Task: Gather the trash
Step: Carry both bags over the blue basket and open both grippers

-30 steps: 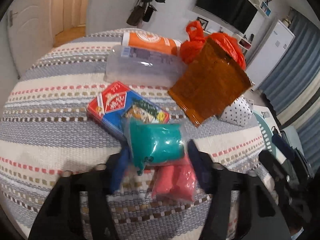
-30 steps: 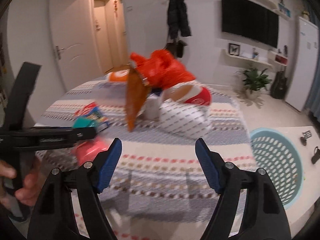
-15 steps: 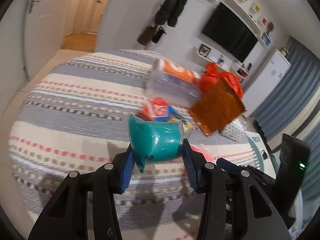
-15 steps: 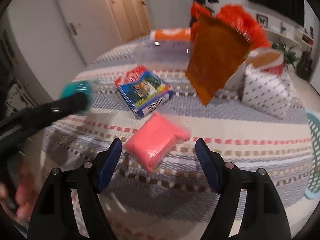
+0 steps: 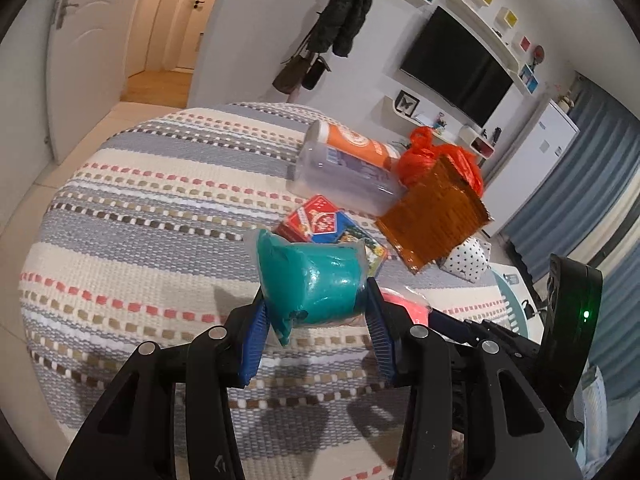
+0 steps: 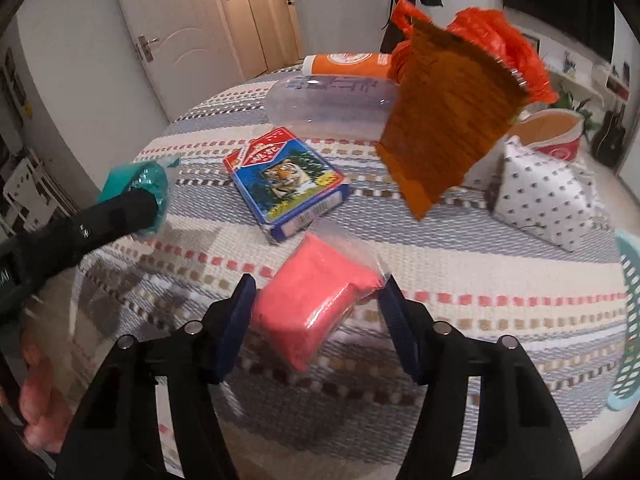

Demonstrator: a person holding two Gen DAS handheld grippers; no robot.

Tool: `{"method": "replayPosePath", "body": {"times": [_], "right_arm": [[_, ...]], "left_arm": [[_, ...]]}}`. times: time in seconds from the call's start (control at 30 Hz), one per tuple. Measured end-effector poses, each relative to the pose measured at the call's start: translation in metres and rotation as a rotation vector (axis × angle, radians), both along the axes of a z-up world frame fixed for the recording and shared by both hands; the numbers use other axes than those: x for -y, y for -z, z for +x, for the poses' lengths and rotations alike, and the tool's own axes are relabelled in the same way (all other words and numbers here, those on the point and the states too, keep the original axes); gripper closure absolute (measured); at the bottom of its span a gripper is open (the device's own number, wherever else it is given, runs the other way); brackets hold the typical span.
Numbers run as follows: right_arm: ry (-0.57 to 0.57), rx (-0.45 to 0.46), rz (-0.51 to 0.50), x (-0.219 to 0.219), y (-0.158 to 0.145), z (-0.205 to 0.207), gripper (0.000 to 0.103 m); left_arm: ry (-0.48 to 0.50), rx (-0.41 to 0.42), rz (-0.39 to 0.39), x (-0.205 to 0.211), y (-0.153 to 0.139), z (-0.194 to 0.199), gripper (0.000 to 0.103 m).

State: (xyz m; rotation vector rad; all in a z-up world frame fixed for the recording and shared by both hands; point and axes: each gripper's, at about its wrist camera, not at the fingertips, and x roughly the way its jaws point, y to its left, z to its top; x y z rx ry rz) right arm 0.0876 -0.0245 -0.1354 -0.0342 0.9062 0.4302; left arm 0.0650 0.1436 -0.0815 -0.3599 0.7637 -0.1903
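My left gripper [image 5: 316,340] is shut on a teal packet [image 5: 310,282] and holds it above the striped table [image 5: 140,240]. The teal packet also shows at the left of the right wrist view [image 6: 140,184]. My right gripper [image 6: 316,332] is open, with its blue pads on either side of a pink packet [image 6: 316,306] that lies on the table [image 6: 480,280]. The pink packet is mostly hidden behind the left gripper's right finger in the left wrist view [image 5: 404,304].
A blue tiger box [image 6: 286,180], a clear bottle [image 6: 332,100], an orange canister [image 6: 348,64], an orange foil bag [image 6: 448,128], a red plastic bag [image 6: 504,40], a dotted white pouch [image 6: 544,196] and a red paper cup [image 6: 556,136] lie on the table. A teal basket [image 6: 628,300] stands at the right.
My left gripper has lifted the teal packet off the table and drawn back. My right gripper has swung down to straddle the pink packet.
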Motion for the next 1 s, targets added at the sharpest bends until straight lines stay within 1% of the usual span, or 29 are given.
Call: {"method": "replayPosePath", "body": {"times": [0.07,0.2,0.23,0.3,0.43,0.53,0.63,0.7,0.8,0.93,1.0], "right_arm": [[-0.001,0.008,0.020,0.010,-0.003,-0.003,0.049],[0.030,0.069,0.044,0.038,-0.022,-0.011,0.050],[0.045,0.092,0.051,0.049,-0.030,-0.012,0.050],[0.068,0.113,0.060,0.063,-0.037,-0.016,0.051],[0.153,0.172,0.079,0.106,-0.059,-0.021,0.051],[0.221,0.203,0.088,0.133,-0.070,-0.018,0.051],[0.317,0.237,0.085,0.176,-0.079,-0.020,0.051],[0.369,0.243,0.086,0.200,-0.080,-0.018,0.051],[0.460,0.252,0.071,0.241,-0.079,-0.018,0.051],[0.559,0.237,0.077,0.289,-0.072,-0.017,0.051],[0.612,0.209,0.078,0.314,-0.061,-0.018,0.051]], "left_arm": [[0.015,0.007,0.012,0.007,-0.002,0.000,0.060],[0.054,0.036,0.018,0.023,-0.009,-0.001,0.060],[0.070,0.046,0.020,0.030,-0.012,-0.001,0.060],[0.099,0.066,0.027,0.044,-0.019,0.001,0.060],[0.178,0.103,0.037,0.076,-0.034,0.007,0.060],[0.251,0.131,0.049,0.110,-0.046,0.013,0.060],[0.326,0.160,0.073,0.146,-0.055,0.021,0.060],[0.384,0.169,0.086,0.175,-0.060,0.029,0.060],[0.463,0.176,0.077,0.218,-0.063,0.043,0.060],[0.547,0.141,0.062,0.269,-0.057,0.062,0.060],[0.598,0.116,0.057,0.299,-0.049,0.072,0.060]]}}
